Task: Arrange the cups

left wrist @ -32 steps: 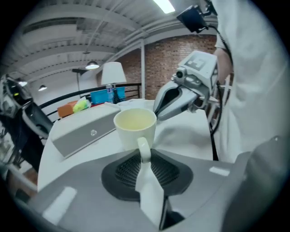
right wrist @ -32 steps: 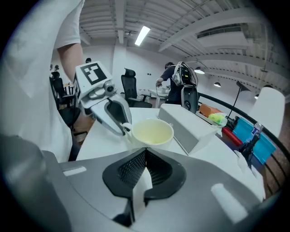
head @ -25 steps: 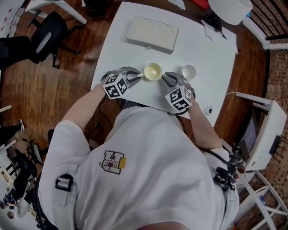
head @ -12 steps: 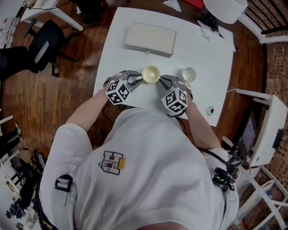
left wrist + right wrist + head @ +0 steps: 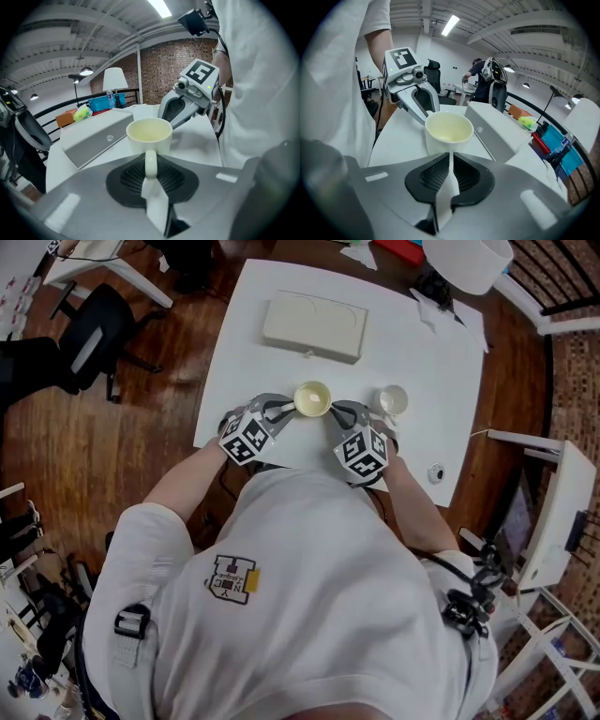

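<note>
A cream cup (image 5: 312, 397) stands near the front edge of the white table (image 5: 441, 362), between my two grippers. Its handle points at my left gripper (image 5: 286, 409). In the left gripper view the handle (image 5: 150, 164) runs down into that gripper's jaws, which have just been closing and now pinch it. My right gripper (image 5: 335, 412) meets the cup from the other side. Its jaws have just been closing too, and in the right gripper view they nip the cup's wall (image 5: 449, 140). A second, white cup (image 5: 392, 400) stands to the right, untouched.
A flat cream box (image 5: 314, 326) lies farther back on the table. A small round object (image 5: 435, 472) sits near the front right corner. A white lamp shade (image 5: 469, 259) and papers are at the far right corner. An office chair (image 5: 89, 329) stands on the wooden floor to the left.
Both grippers have stayed at the cream cup. The left one has rolled a little and its jaws have narrowed on the handle. The cup has barely shifted.
</note>
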